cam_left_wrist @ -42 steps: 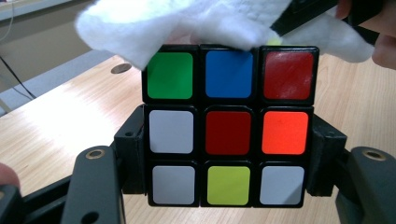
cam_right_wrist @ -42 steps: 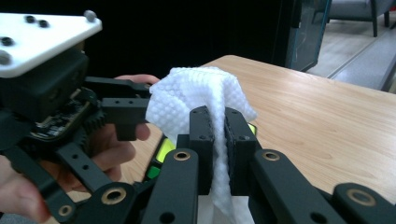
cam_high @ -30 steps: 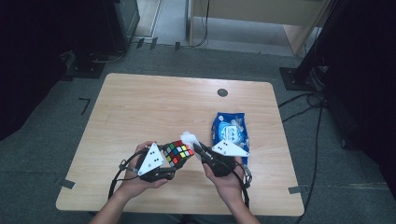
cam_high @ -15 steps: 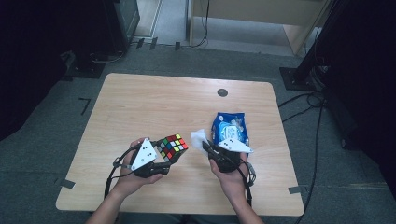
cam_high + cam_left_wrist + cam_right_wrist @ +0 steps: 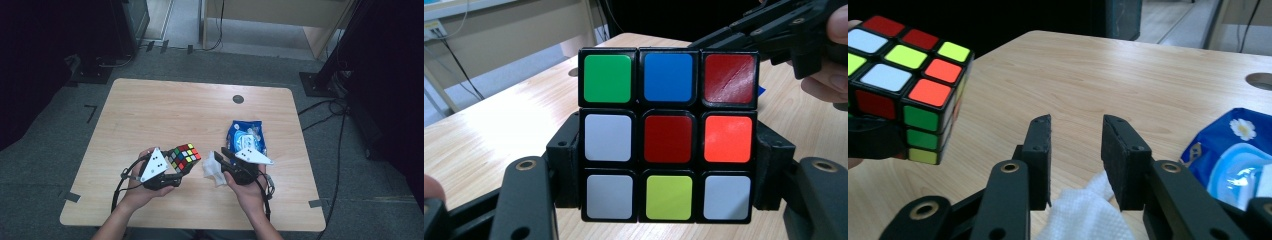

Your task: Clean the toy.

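The wipe [image 5: 1083,215] is cut off by the bottom edge.

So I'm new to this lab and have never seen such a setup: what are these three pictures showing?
A person sits at a wooden table with a hand-held two-jaw gripper in each hand. One picture looks down from above; the other two come from cameras riding on each gripper. The left gripper is shut on a Rubik's cube, held above the table. The right gripper has just been opening; a white wipe lies between its jaws, no longer pinched. A blue pack of wet wipes lies on the table.
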Demonstrator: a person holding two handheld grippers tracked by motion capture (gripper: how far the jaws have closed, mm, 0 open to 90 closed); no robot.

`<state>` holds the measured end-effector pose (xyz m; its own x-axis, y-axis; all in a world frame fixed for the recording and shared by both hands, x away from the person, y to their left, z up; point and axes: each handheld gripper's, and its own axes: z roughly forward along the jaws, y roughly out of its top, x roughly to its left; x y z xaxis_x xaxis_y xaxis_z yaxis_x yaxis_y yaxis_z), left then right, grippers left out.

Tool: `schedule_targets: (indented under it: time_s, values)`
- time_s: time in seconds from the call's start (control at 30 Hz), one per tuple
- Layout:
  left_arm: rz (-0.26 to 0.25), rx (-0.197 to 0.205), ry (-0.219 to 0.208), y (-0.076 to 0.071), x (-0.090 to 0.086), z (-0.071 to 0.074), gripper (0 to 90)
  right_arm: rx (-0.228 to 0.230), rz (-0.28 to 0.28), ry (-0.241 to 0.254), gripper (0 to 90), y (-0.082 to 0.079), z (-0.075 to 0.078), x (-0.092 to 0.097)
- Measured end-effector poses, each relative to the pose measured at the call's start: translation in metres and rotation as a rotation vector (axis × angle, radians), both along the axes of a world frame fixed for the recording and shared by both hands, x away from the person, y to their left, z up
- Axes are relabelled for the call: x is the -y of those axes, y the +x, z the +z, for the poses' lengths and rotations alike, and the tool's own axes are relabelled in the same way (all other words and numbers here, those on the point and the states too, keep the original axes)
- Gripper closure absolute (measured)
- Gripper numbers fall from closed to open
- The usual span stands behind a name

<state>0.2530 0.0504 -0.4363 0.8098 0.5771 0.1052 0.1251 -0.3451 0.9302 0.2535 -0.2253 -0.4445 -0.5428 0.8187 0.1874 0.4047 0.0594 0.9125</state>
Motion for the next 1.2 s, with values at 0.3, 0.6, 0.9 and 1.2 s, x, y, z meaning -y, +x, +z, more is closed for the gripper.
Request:
schedule_targets:
  time_s: [0.3, 0.6, 0.9, 1.2]
  values:
    - [0.012, -0.001, 0.002, 0.000, 0.002, -0.002, 34.0, -0.001, 0.056, 0.100, 54.4, -0.006, 0.008, -0.008]
    - [0.013, 0.015, 0.021, -0.005, 0.015, -0.007, 34.0, -0.092, 0.139, 0.271, 26.6, -0.020, 0.031, -0.031]
    - [-0.004, 0.049, 0.039, -0.014, 0.026, -0.007, 34.0, -0.225, 0.110, 0.284, 33.2, -0.014, 0.016, -0.044]
    - [0.003, 0.048, 0.064, -0.014, 0.030, -0.009, 33.9, -0.195, 0.079, 0.237, 34.9, -0.020, 0.016, -0.047]
